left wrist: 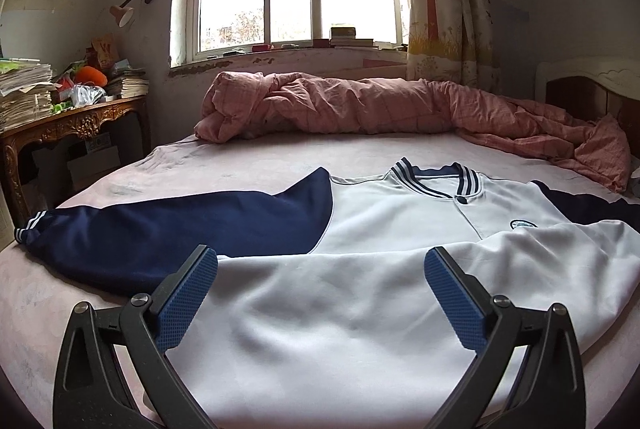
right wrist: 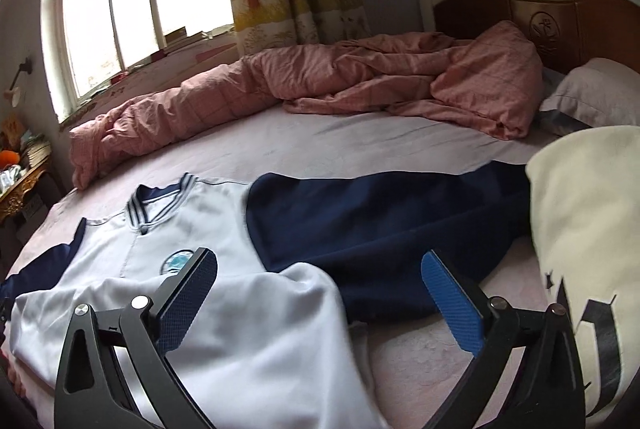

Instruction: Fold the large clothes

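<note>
A white and navy jacket (left wrist: pixel 400 229) is being shown spread front-up on the bed (left wrist: pixel 280 153), collar toward the window, its navy sleeves (left wrist: pixel 180 229) stretched out to either side and the lower body rucked into soft folds nearest the cameras. The left hand-held gripper (left wrist: pixel 320 269) is being held with its jaws wide apart above the white hem area, nothing between them; the right hand-held gripper (right wrist: pixel 320 269) is likewise being held apart and empty, over the seam where white meets navy. The cloth is being judged light, limp and rather slick, so a pinch at a sleeve cuff (left wrist: pixel 28 227) or a hem corner is being favoured. The hem itself is being cut off by the gripper frames, and a cream fabric item (right wrist: pixel 592 229) at the right edge, possibly another garment, is being only partly shown.
</note>
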The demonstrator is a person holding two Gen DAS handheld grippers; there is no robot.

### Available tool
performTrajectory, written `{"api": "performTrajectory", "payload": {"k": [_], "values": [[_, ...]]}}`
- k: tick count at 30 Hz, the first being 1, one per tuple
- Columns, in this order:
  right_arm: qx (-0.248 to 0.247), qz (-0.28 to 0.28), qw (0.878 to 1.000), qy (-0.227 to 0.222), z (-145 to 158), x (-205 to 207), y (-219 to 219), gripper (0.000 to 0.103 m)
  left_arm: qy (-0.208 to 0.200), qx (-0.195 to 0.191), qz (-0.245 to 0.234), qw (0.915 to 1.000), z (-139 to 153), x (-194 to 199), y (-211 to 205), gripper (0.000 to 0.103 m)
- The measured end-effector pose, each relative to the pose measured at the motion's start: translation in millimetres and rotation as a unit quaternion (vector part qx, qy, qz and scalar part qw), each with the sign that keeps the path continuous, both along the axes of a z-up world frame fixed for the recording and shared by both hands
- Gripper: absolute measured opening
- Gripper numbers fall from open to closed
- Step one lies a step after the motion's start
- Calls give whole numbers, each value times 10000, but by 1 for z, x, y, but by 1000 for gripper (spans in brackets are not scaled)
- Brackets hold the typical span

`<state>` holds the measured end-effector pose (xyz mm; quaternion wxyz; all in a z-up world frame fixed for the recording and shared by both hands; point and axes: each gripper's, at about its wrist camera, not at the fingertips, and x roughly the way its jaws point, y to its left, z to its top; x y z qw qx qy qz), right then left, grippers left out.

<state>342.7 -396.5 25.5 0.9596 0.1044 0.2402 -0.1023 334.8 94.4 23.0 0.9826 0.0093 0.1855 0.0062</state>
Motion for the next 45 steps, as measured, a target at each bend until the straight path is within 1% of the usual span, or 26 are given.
{"api": "performTrajectory", "payload": {"k": [2, 4, 7, 9, 10, 11, 13, 15, 17, 18, 19, 20, 21, 22, 23, 24, 27, 31, 32, 34, 37, 40, 41, 43, 44, 45], "values": [[-115, -283, 9995, 123, -2, 1, -8, 103, -3, -3, 12, 10000, 0, 0, 0, 103], [75, -680, 9975, 200, -6, 1, -24, 103, -10, 13, 19, 10000, 0, 0, 0, 103], [972, -1072, 9888, 365, -24, 7, -59, 103, 43, 48, 96, 9999, -2, 1, 0, 103], [1745, -890, 9779, 729, -45, 25, -83, 102, 163, 56, 145, 9997, -4, 6, 1, 103], [2084, -867, 9698, 924, -58, 33, -94, 102, 214, 39, 137, 9997, -5, 8, 1, 103], [2262, -913, 9651, 951, -67, 36, -103, 102, 253, 23, 141, 9996, -6, 9, 2, 103], [2068, -967, 9706, 756, -65, 38, -105, 102, 294, 3, 138, 9995, -7, 10, 2, 103], [1727, -1064, 9757, 823, -64, 49, -105, 102, 339, 16, 129, 9993, -8, 12, 2, 103], [1578, -1134, 9770, 875, -68, 60, -109, 100, 382, 59, 130, 9992, -10, 13, 0, 103], [1565, -1191, 9767, 859, -67, 61, -111, 92, 391, 77, 128, 9991, -10, 13, -1, 103], [1545, -1287, 9763, 806, -66, 60, -113, 75, 396, 94, 126, 9991, -10, 13, -2, 103], [1563, -1364, 9753, 756, -65, 57, -115, 64, 397, 107, 123, 9991, -10, 13, -3, 103], [1592, -1390, 9746, 739, -66, 56, -116, 40, 400, 123, 120, 9991, -11, 14, -3, 103], [1614, -1356, 9749, 718, -65, 55, -116, 19, 407, 138, 116, 9990, -11, 14, -4, 103], [1636, -1249, 9764, 662, -64, 54, -116, 14, 415, 156, 111, 9990, -11, 14, -5, 103], [1597, -1177, 9784, 584, -62, 53, -115, 11, 418, 171, 108, 9989, -11, 14, -5, 103], [1147, -1127, 9865, 296, -48, 49, -103, 10, 394, 202, 105, 9990, -10, 13, -6, 103], [295, -924, 9953, -37, -27, 42, -73, 10, 373, 209, 108, 9990, -10, 13, -6, 103], [31, -810, 9966, -122, -20, 40, -61, 9, 375, 209, 107, 9990, -10, 13, -6, 103], [-290, -539, 9979, -234, -11, 37, -41, 8, 375, 213, 107, 9990, -10, 13, -6, 103], [-506, 71, 9984, -253, -3, 38, -7, 8, 388, 232, 97, 9989, -10, 13, -7, 103], [-522, 893, 9945, 141, -11, 46, 33, 8, 394, 254, 67, 9989, -10, 13, -8, 103], [-559, 1130, 9912, 398, -18, 51, 48, 8, 407, 249, 39, 9989, -10, 14, -9, 103], [-692, 1316, 9843, 949, -36, 62, 68, 8, 459, 236, -12, 9987, -11, 15, -9, 103], [-757, 1468, 9795, 1152, -45, 67, 77, 8, 487, 234, -20, 9985, -12, 16, -9, 103], [-871, 1516, 9768, 1235, -48, 69, 82, 9, 500, 232, -20, 9985, -12, 17, -9, 103]]}}
